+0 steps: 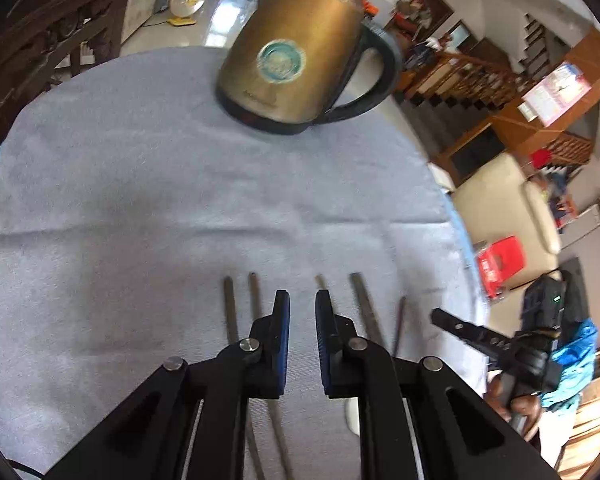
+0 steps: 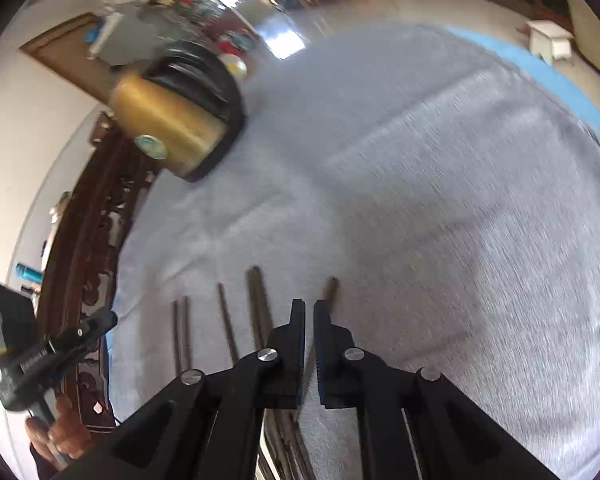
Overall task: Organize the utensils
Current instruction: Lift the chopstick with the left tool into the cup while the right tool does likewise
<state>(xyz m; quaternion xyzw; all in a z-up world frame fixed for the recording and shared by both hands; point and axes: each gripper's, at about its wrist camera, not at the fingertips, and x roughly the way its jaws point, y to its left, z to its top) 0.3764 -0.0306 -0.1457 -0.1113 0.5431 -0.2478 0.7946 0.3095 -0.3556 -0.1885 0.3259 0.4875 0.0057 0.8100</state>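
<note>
Several dark chopsticks (image 1: 230, 308) lie side by side on the grey cloth (image 1: 140, 200), pointing away from me. My left gripper (image 1: 302, 300) hovers over them, slightly open and empty, with sticks on both sides of its fingers. The right gripper shows at the right (image 1: 460, 326) of the left wrist view. In the right wrist view the chopsticks (image 2: 256, 304) lie left of and under my right gripper (image 2: 309, 307). Its jaws stand a narrow gap apart, and a chopstick (image 2: 329, 292) runs under them; I cannot tell whether it is held. The left gripper shows at far left (image 2: 52, 352).
A brass-coloured electric kettle (image 1: 296, 52) with a black handle stands at the far side of the round table, also in the right wrist view (image 2: 172, 124). A carved dark wooden chair (image 2: 96, 260) borders the table. A red stool (image 1: 500, 264) and a sofa stand beyond the table edge.
</note>
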